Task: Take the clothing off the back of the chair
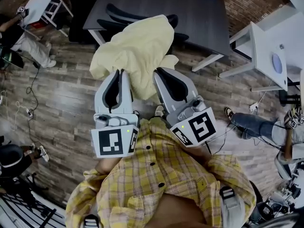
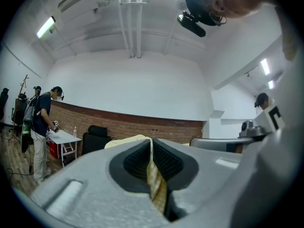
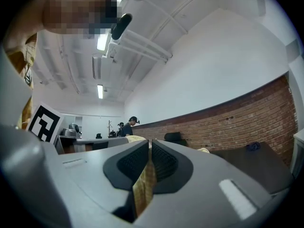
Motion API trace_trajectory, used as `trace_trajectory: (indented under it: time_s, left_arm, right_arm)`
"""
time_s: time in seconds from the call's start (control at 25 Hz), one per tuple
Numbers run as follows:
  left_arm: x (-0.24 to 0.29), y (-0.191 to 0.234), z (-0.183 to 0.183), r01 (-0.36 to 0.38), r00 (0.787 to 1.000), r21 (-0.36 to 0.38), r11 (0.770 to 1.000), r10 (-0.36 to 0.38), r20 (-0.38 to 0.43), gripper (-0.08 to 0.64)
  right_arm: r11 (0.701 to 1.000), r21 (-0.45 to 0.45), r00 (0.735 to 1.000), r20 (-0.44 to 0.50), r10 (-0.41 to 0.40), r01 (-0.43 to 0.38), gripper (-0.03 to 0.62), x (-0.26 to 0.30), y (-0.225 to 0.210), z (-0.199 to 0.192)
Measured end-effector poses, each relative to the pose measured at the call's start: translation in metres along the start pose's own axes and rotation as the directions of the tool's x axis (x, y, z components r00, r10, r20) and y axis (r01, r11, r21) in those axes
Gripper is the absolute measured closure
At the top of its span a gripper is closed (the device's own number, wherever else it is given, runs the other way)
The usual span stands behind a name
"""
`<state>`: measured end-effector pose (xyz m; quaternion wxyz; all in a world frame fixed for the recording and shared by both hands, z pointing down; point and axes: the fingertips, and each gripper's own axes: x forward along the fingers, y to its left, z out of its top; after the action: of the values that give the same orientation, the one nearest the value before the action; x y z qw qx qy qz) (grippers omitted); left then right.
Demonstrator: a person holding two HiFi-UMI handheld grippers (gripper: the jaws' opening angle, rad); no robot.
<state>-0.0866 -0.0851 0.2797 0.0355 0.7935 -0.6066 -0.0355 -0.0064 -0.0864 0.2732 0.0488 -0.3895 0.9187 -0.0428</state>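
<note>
Already both pairs of fingers are pressed together on cloth. The left gripper [image 2: 151,152] has a fold of the yellow garment [image 2: 155,186] pinched between its ribbed fingers [image 2: 130,163], and the right gripper [image 3: 149,158] pinches another fold [image 3: 142,189] the same way. So we count the grasp as done on both sides.

From the head view, the two grippers [image 1: 121,75] [image 1: 159,75] sit side by side in front of us. The garment [image 1: 135,51] spreads out from their tips, bunched and hanging slack.

Beyond it, the black chair [image 1: 118,12] stands against the dark desk [image 1: 190,8]. The far edge of the garment overlaps the chair's back in this view. We cannot tell whether it is draped on the back or only hanging in front of it.

We judge the task to be well along. What is left, at most, is to draw the cloth toward us over the wooden floor [image 1: 71,103] until it is clear of the chair.
</note>
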Motion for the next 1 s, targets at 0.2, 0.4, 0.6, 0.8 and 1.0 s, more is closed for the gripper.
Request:
trace_trajectory:
  time_s: [0.2,0.4,0.6,0.8,1.0]
  left_arm:
    - [-0.006,0.000,0.001,-0.001,1.000,-0.006,1.000,0.001,0.011,0.545]
    - [-0.004,0.002,-0.002,-0.006,1.000,-0.007,1.000,0.006,0.000,0.545]
    - [-0.003,0.004,-0.005,-0.014,1.000,-0.005,1.000,0.014,-0.004,0.545]
    - [0.000,0.004,-0.010,-0.021,1.000,0.004,1.000,0.021,-0.014,0.545]
    - [0.006,0.005,-0.017,-0.029,0.999,0.006,1.000,0.029,-0.014,0.545]
  right_arm:
    - [1.000,0.008,1.000,0.007,0.022,-0.022,0.565,-0.004,0.010,0.000]
    - [1.000,0.009,1.000,-0.006,0.026,-0.026,0.565,0.003,0.010,-0.006]
    - [1.000,0.006,1.000,-0.015,0.002,-0.002,0.565,0.002,-0.001,-0.011]
    - [1.000,0.000,1.000,-0.024,-0.016,0.016,0.565,0.006,-0.005,-0.014]
    - [0.999,-0.018,0.999,-0.026,-0.043,0.043,0.565,0.011,-0.012,-0.018]
